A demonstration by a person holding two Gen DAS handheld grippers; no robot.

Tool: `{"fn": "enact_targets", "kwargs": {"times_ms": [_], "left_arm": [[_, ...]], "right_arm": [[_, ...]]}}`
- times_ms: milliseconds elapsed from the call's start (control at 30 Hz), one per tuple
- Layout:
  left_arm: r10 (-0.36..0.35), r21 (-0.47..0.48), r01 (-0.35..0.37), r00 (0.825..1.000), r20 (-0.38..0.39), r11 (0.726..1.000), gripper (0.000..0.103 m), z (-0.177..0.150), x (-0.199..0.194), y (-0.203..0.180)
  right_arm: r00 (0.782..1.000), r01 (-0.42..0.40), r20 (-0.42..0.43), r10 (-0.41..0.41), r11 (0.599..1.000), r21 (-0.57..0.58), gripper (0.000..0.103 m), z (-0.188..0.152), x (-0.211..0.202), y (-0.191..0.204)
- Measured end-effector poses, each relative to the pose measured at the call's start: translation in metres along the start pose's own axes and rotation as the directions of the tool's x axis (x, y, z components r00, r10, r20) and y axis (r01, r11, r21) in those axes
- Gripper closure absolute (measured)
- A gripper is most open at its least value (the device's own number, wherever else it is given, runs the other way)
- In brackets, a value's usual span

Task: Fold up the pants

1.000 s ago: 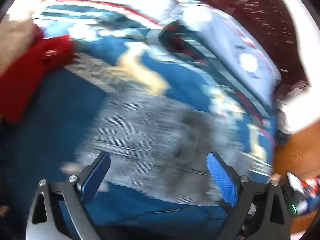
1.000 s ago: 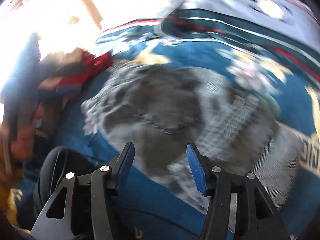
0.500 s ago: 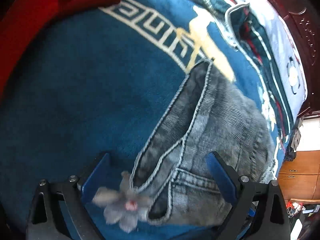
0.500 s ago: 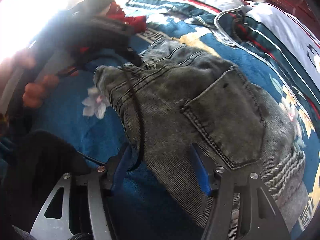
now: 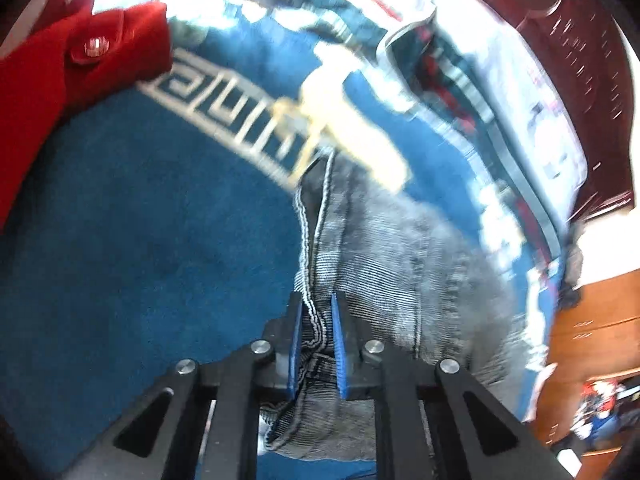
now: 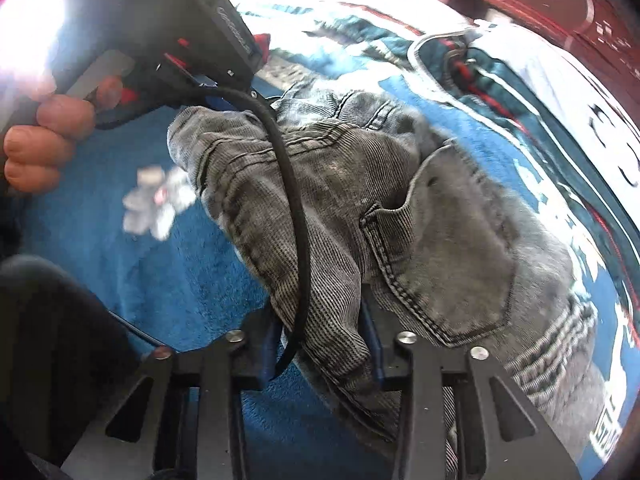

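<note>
Grey denim pants (image 5: 400, 248) lie bunched on a blue blanket (image 5: 120, 260). My left gripper (image 5: 316, 320) is shut on a stitched edge of the pants, the fabric pinched between its blue pads. In the right wrist view the pants (image 6: 440, 232) show a back pocket facing up. My right gripper (image 6: 324, 344) is closing its jaws on a thick fold of the waistband, and fabric fills the gap between them. The left gripper (image 6: 220, 100) appears at the upper left of that view, held by a hand (image 6: 44, 140), gripping the pants' far corner.
A black cable (image 6: 296, 220) runs from the left gripper across the pants to the right gripper's jaws. A red garment (image 5: 60, 64) lies at the blanket's far left. Striped bedding (image 5: 520, 100) and a dark wooden headboard (image 5: 580, 40) are behind. A wooden cabinet (image 5: 592, 320) stands at the right.
The left jaws have gone from wide open to shut on the pants' edge after dropping closer. The right jaws have narrowed onto the waistband fold.
</note>
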State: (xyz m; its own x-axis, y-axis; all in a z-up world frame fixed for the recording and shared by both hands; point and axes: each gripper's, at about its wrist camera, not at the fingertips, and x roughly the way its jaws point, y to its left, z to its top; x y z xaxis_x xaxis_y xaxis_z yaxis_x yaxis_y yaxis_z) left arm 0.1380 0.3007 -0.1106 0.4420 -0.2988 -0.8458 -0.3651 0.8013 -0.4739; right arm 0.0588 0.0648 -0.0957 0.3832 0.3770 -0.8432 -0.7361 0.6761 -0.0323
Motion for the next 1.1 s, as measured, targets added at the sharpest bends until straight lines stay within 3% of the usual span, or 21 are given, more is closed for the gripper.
{"fn": "enact_targets", "kwargs": {"times_ms": [233,367,500,633,767,833,933,1000,1100], "left_arm": [[-0.128,0.144,0.116,0.989,0.078,0.983,0.088,0.003,-0.048,-0.084],[-0.201,0.284,0.176,0.978,0.058,0.943,0.089,-0.01,-0.059,-0.151],[-0.227,0.416,0.214,0.974,-0.018,0.884,0.089,-0.037,-0.05,-0.218],[-0.229,0.511,0.262,0.965,-0.127,0.819,0.089,-0.075,-0.018,-0.28],[-0.178,0.595,0.301,0.95,-0.257,0.745,0.089,-0.13,0.028,-0.333],[-0.124,0.615,0.305,0.939,-0.32,0.727,0.089,-0.153,0.057,-0.347],[-0.019,0.634,0.268,0.928,-0.371,0.725,0.089,-0.179,0.098,-0.351],[-0.044,0.597,0.284,0.922,-0.384,0.75,0.089,-0.177,0.102,-0.345],[-0.131,0.526,0.335,0.913,-0.387,0.782,0.089,-0.158,0.08,-0.339]], "right_arm": [[0.995,-0.063,0.094,0.043,0.971,0.229,0.077,-0.015,-0.044,-0.023],[0.989,-0.077,0.147,0.03,0.943,0.324,0.079,-0.031,-0.064,-0.037],[0.981,-0.088,0.193,0.007,0.906,0.415,0.084,-0.054,-0.084,-0.05],[0.978,-0.101,0.207,-0.014,0.84,0.533,0.085,-0.088,-0.098,-0.068],[0.98,-0.128,0.197,0.008,0.786,0.606,0.086,-0.125,-0.098,-0.08],[0.981,-0.16,0.185,0.05,0.745,0.648,0.085,-0.141,-0.088,-0.089],[0.977,-0.207,0.188,0.103,0.676,0.707,0.078,-0.156,-0.083,-0.101],[0.977,-0.211,0.179,0.116,0.664,0.717,0.073,-0.159,-0.087,-0.105],[0.978,-0.204,0.183,0.104,0.683,0.701,0.065,-0.16,-0.109,-0.107]]}}
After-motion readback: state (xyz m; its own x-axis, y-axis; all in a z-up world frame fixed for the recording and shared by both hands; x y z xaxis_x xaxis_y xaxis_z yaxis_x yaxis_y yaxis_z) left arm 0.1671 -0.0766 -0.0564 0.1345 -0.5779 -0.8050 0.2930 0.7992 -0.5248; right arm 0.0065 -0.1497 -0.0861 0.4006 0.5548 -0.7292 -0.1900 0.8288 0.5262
